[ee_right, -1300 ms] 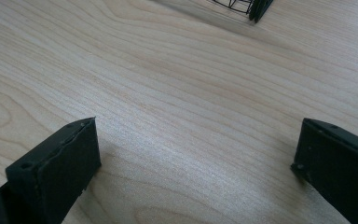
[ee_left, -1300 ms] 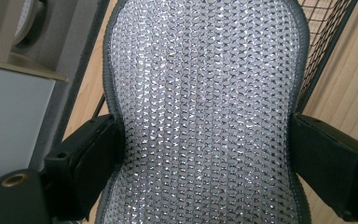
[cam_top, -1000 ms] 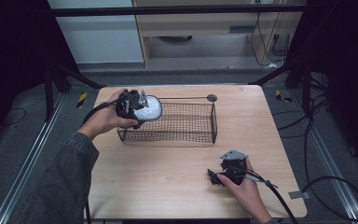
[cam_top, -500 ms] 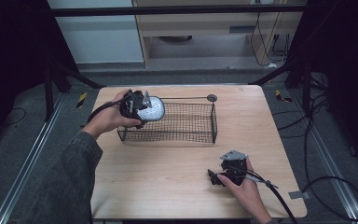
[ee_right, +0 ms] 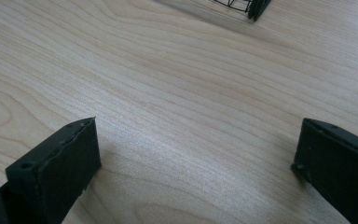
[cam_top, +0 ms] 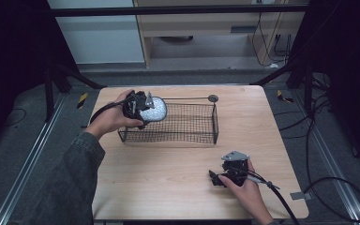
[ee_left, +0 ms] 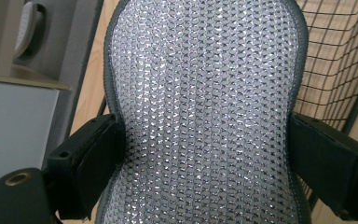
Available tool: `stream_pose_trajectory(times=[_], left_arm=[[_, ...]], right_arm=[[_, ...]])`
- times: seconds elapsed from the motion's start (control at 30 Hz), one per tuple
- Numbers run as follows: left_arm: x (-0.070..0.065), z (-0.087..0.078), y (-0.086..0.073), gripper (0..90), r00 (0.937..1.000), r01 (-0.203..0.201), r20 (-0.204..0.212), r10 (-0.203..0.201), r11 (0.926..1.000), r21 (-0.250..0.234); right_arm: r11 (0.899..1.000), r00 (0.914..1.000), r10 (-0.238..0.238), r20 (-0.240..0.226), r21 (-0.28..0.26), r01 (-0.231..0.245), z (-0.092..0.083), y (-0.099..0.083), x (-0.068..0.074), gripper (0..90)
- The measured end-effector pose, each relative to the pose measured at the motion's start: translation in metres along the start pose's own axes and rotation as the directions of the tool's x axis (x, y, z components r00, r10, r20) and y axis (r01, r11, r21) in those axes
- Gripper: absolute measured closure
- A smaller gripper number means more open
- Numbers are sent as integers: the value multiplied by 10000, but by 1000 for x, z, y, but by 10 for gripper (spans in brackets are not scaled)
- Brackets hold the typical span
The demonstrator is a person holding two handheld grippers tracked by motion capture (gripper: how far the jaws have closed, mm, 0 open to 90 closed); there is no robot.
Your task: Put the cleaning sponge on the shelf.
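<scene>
Silver mesh scrubber [cam_top: 153, 108] clamped in the left gripper [cam_top: 138, 107], held over the left end of the wire basket [cam_top: 187, 136].

Over the last second the scrubber has moved only a little, staying above the basket's near-left corner rather than dropping inside, so I judge the placing step is not yet done and the release is what remains. In the left gripper view the fingers [ee_left: 91, 158] press the scrubber's two sides at its narrow waist. The person's left hand [cam_top: 112, 119] reaches in from the left, forearm angled up across the bench [cam_top: 168, 187]. The right gripper [cam_top: 220, 178] has stayed resting low on the bench near the front right, fingers [ee_right: 58, 163] spread apart on nothing, well apart from the basket.
</scene>
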State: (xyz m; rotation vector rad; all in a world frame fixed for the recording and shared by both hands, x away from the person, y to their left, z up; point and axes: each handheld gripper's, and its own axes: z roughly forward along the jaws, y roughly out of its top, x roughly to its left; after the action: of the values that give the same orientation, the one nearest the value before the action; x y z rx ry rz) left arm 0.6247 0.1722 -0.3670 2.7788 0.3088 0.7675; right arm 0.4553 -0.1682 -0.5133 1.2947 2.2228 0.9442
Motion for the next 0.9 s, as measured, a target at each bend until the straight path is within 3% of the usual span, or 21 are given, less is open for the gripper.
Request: stream_pose_trajectory(times=[0.4, 0.9], left_arm=[[1, 12, 0, 94, 9997, -151, 198, 146, 9996, 256], [7, 23, -2, 66, 9966, 353, 734, -370, 9991, 246]], right_arm=[[10000, 10000, 0, -2, -2, 0, 0, 0, 0, 4], [10000, 10000, 19, -5, -15, -20, -1, -1, 0, 4]])
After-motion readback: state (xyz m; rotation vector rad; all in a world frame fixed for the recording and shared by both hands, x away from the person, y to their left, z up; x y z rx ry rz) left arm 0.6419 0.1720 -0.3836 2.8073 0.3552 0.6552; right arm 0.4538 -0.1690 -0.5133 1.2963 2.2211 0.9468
